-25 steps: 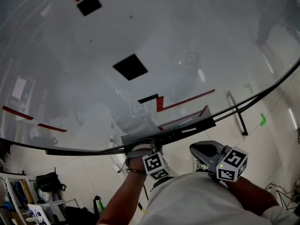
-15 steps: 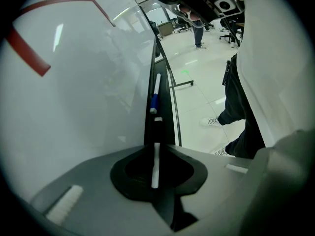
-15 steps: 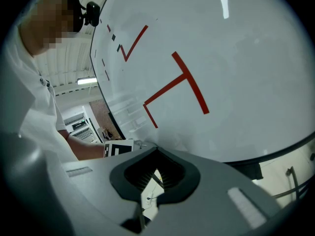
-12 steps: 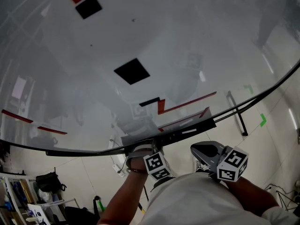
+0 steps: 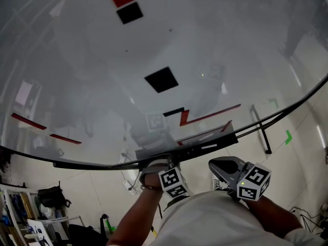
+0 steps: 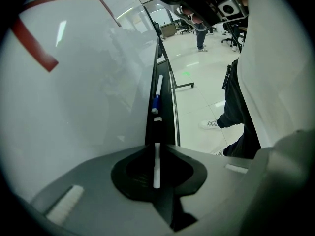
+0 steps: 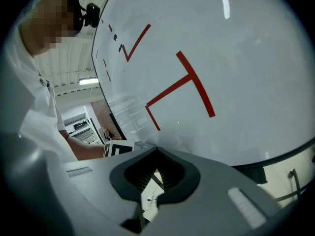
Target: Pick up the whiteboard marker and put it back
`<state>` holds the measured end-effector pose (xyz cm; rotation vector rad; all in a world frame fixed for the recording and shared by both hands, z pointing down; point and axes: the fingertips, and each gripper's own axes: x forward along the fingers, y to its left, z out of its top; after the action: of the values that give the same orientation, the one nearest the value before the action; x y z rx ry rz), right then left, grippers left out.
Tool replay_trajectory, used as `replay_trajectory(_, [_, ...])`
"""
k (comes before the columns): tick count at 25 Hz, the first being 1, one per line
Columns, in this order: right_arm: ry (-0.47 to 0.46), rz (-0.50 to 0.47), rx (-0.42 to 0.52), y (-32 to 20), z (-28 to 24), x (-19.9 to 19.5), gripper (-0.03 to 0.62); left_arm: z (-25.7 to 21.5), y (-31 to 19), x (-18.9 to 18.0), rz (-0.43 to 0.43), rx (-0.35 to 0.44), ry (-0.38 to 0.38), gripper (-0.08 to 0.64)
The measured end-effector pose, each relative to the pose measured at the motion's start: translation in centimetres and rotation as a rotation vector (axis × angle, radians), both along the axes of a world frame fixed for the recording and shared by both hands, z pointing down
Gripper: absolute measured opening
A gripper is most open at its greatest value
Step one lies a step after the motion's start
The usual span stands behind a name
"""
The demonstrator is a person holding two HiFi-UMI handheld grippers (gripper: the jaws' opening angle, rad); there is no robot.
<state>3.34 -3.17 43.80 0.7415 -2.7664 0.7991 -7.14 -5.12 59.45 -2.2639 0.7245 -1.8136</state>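
A thin white whiteboard marker (image 6: 156,165) runs lengthwise between the jaws of my left gripper (image 6: 157,144), which is shut on it over the black tray (image 6: 166,117) along the whiteboard's lower edge. A second marker with a blue cap (image 6: 157,93) lies farther along that tray. In the head view my left gripper (image 5: 155,162) rests at the tray (image 5: 195,148), and the held marker is hidden there. My right gripper (image 5: 215,166) hangs just below the tray, to the right of the left one. Its jaws (image 7: 157,150) are shut and hold nothing.
The large whiteboard (image 5: 169,50) carries red lines (image 5: 210,114) and black squares (image 5: 161,79). A black stand leg (image 5: 260,129) and pale floor lie to the right. Shelving with bags (image 5: 48,196) stands lower left. People stand far off (image 6: 201,28).
The head view has shifted, so the board's marks sit lower and farther right. Both grippers stay where they were at the tray.
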Motion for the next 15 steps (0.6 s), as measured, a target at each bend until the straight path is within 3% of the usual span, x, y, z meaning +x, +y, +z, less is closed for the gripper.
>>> replay_trajectory(8, [-0.006,-0.006,0.001,0.2,-0.1,-0.3,0.002,-1.4,0.4,0.1,-0.028,0.024,0.055,0.054])
replay_trajectory(13, [-0.005,-0.014,-0.001,0.5,-0.2,-0.6,0.002,-4.0,0.4,0.8,-0.124,0.02,0.237,0.054])
replay_trajectory(15, [-0.007,-0.012,0.0,0.4,-0.3,-0.6,0.002,-4.5,0.5,0.7,-0.142,0.018,0.27,0.053])
